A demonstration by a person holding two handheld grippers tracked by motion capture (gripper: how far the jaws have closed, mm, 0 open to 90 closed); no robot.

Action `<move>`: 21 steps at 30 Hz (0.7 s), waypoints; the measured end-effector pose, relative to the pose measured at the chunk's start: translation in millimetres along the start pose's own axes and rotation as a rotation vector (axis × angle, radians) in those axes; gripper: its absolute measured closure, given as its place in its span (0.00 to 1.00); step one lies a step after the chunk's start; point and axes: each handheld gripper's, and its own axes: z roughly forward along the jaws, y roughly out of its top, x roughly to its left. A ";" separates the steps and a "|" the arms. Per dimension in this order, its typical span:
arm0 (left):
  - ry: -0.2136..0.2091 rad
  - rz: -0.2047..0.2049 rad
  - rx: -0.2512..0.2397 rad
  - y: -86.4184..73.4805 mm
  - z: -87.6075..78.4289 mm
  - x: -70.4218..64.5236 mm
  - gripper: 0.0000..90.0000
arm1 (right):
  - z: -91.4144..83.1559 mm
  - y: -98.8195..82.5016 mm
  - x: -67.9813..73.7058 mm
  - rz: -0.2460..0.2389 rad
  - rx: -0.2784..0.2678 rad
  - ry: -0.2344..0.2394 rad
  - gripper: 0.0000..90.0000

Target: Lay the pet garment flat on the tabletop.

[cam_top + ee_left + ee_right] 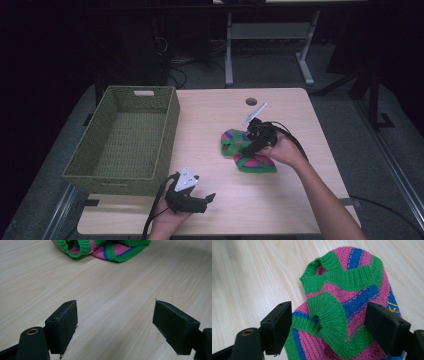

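Straddling the sweater's [342, 315] green cuff, you are holding the right gripper [328, 326] spread around it, while your spread left gripper [115, 325] is waiting farther off.

A rectangular light wood-grain table [210, 200] carries everything here. A small round dark hole [251, 101] sits in its top toward twelve o'clock. A rectangular olive-green woven basket [98, 155] with cut-out handles stands directly on the table at about nine o'clock, overhanging the left edge. A crumpled knitted garment in pink, blue and green stripes [245, 145] lies on the wood just right of centre, toward three o'clock, well apart from the basket.
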 end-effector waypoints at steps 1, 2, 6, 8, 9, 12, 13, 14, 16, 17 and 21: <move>-0.002 -0.009 -0.003 -0.1 0.3 -0.5 0.22 | 4.5 0.3 0.4 -0.005 0.017 -0.003 0.24; -0.002 -0.009 -0.003 -0.2 0.4 -0.3 0.22 | 6.2 0.2 0.4 -0.005 0.024 -0.003 0.24; -0.004 -0.006 -0.001 -0.3 0.1 -0.7 0.22 | 11.3 0.4 0.1 -0.008 0.035 -0.004 0.24; -0.005 -0.008 -0.003 -0.3 0.0 -0.6 0.22 | 12.3 0.7 -0.2 -0.006 0.035 -0.009 0.24; -0.004 -0.007 -0.003 -0.2 0.0 -0.5 0.22 | 13.7 0.9 -0.4 -0.003 0.040 -0.010 0.24; -0.004 -0.015 -0.004 -0.2 -0.1 -1.2 0.22 | 18.3 0.8 0.3 -0.009 0.066 -0.024 0.24; -0.004 -0.011 -0.006 -0.1 -0.3 -1.2 0.22 | 22.2 -0.1 0.2 -0.015 0.090 -0.037 0.25; -0.002 -0.009 -0.004 0.1 -0.3 -1.5 0.22 | 23.9 -0.9 -0.1 -0.013 0.101 -0.044 0.25; -0.003 -0.009 -0.004 0.2 0.1 -1.6 0.22 | 27.1 -2.6 -1.4 -0.009 0.113 -0.053 0.26; -0.003 -0.009 -0.004 0.2 0.1 -1.6 0.22 | 28.5 -3.6 -1.8 -0.007 0.116 -0.059 0.26; -0.004 -0.005 -0.002 -0.1 0.3 -1.5 0.22 | 30.7 -5.3 -1.1 -0.025 0.128 -0.101 0.33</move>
